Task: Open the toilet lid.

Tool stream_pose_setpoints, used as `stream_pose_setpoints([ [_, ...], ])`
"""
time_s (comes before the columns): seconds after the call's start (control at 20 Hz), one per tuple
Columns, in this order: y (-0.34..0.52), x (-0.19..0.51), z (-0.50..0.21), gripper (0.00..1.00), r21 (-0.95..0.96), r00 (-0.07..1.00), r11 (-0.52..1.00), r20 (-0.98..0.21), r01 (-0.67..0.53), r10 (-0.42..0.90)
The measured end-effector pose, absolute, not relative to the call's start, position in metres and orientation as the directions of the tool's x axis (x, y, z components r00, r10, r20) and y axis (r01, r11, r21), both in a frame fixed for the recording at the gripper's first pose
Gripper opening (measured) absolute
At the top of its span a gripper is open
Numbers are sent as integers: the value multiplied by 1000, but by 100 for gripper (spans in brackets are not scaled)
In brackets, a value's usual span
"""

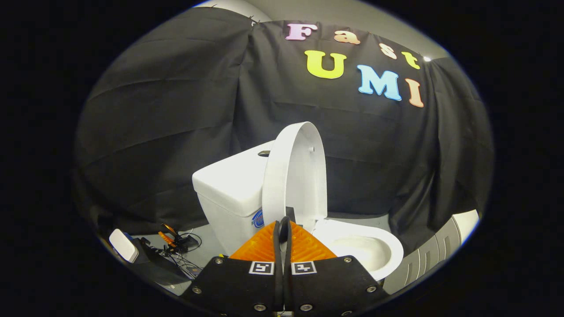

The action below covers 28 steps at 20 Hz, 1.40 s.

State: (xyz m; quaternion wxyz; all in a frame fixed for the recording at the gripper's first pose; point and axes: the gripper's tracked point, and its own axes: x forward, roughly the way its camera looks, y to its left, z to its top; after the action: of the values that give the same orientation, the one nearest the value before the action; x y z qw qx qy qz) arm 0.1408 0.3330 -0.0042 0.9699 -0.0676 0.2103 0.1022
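Note:
A white toilet stands against the black cloth wall. Its lid [294,171] is raised and stands nearly upright, leaning toward the tank [231,185]. The open bowl and seat [368,248] lie beyond my fingers, to their right. My gripper [282,225] is shut, its fingers pressed together with only a thin slit between them. The fingertips sit right at the lower part of the raised lid, by a small dark patch [291,212] on it. I see nothing held between the fingers.
On the grey floor left of the toilet lie tangled cables and small orange-and-black devices [178,241], plus a white box [124,245]. A grey-and-white ribbed cabinet [440,248] stands right of the bowl. Black cloth hangs close behind and on both sides.

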Motion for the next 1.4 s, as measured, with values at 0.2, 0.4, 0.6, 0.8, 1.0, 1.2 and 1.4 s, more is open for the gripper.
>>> stream_pose_setpoints([
  [0.2,334,139,-1,6,-26,891,960,-381,-278,248],
  [0.4,314,133,45,63,-42,931,954,-237,-297,279],
  [0.6,276,108,91,95,-87,947,946,-108,-313,304],
  [0.8,213,80,112,95,-136,970,960,-38,-243,240],
  [1.0,155,47,129,95,-166,986,973,16,-163,168],
  [1.2,87,20,138,95,-111,995,993,85,-51,60],
  [1.4,43,-8,126,95,-19,997,1000,75,19,-17],
])
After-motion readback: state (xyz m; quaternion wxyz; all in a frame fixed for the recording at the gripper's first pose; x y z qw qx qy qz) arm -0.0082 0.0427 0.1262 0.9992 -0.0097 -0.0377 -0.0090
